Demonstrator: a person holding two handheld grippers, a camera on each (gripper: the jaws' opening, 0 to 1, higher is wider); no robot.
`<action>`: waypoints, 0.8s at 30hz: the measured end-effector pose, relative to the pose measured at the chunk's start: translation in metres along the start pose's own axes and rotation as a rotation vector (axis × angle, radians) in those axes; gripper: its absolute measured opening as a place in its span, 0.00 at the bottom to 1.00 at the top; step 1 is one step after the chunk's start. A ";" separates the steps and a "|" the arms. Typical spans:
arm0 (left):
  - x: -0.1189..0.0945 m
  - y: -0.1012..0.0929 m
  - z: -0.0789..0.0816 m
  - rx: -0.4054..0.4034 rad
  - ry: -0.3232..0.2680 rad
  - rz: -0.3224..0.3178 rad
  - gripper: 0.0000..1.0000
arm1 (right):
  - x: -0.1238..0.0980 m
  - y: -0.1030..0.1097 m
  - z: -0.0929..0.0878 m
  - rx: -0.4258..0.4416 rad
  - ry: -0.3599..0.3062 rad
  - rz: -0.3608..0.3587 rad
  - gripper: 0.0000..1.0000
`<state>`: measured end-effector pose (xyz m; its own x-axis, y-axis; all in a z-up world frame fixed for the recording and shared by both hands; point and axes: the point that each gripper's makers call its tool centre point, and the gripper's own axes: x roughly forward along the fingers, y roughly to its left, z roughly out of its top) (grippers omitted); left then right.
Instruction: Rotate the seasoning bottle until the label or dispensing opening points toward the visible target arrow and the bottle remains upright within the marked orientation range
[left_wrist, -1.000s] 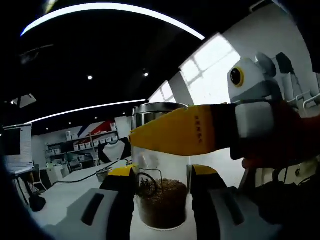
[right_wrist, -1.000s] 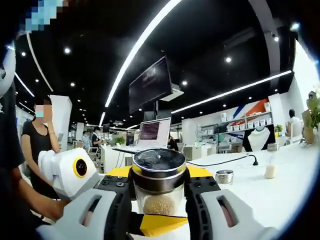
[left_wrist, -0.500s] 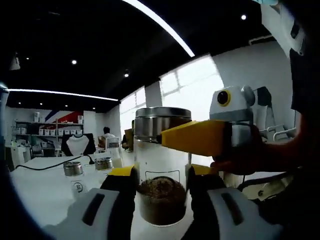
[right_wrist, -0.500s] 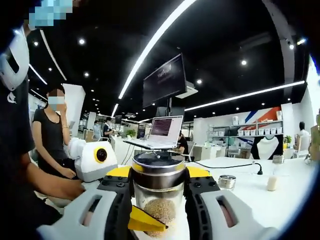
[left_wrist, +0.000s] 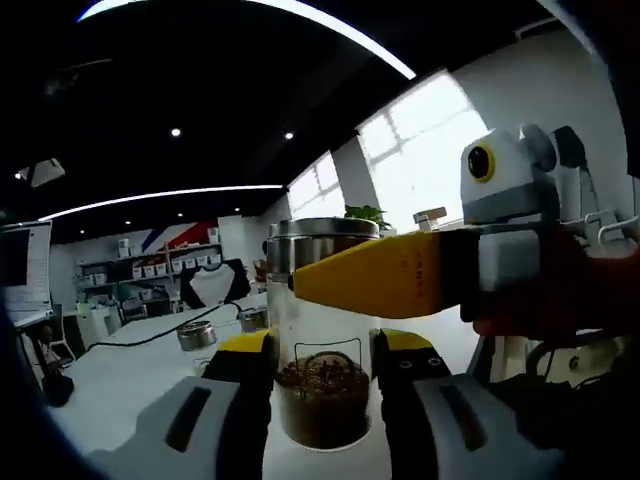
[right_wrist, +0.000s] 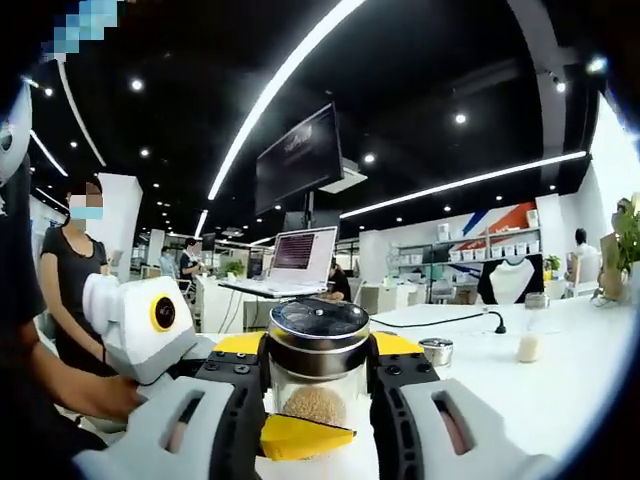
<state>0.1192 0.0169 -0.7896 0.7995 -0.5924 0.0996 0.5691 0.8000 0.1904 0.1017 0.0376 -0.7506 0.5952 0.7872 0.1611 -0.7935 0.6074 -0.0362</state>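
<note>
While the left gripper (left_wrist: 320, 400) clamps the upright bottle (left_wrist: 318, 330) low, the right gripper (right_wrist: 318, 395) clamps its lid (right_wrist: 318, 338) at 12 o'clock.

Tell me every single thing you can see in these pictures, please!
Seasoning bottle: one, clear glass, brown grains inside, silver lid, upright on the table between the jaws of both grippers.
Table: one, white, under the bottle.
Small jars: two with silver lids, on the table behind the bottle.
Cable: one, black, lying across the table.
Laptop: one, screen lit, on a desk behind.
Hanging screen: one, dark, below the ceiling.
Shelves: white, with boxes, on the far wall.
Plant: one, green, by the window.
Bystander: one, black top, standing at the side.
Left gripper: white with yellow tips, closed on the bottle low down.
Right gripper: same colours, closed on the bottle just under the lid.
</note>
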 end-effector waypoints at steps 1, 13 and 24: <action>0.000 0.001 -0.001 -0.013 -0.001 0.005 0.43 | 0.000 -0.001 -0.001 0.004 0.002 -0.014 0.38; -0.014 -0.020 0.013 -0.127 -0.113 -0.301 0.41 | -0.014 0.008 0.013 -0.003 -0.017 0.159 0.37; -0.005 -0.016 0.004 0.060 -0.030 -0.138 0.41 | -0.011 0.001 0.004 0.033 0.020 0.143 0.39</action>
<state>0.1055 0.0069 -0.7888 0.7077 -0.6998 0.0970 0.6600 0.7039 0.2625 0.0938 0.0297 -0.7486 0.4783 0.8674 0.1371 -0.8738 0.4857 -0.0245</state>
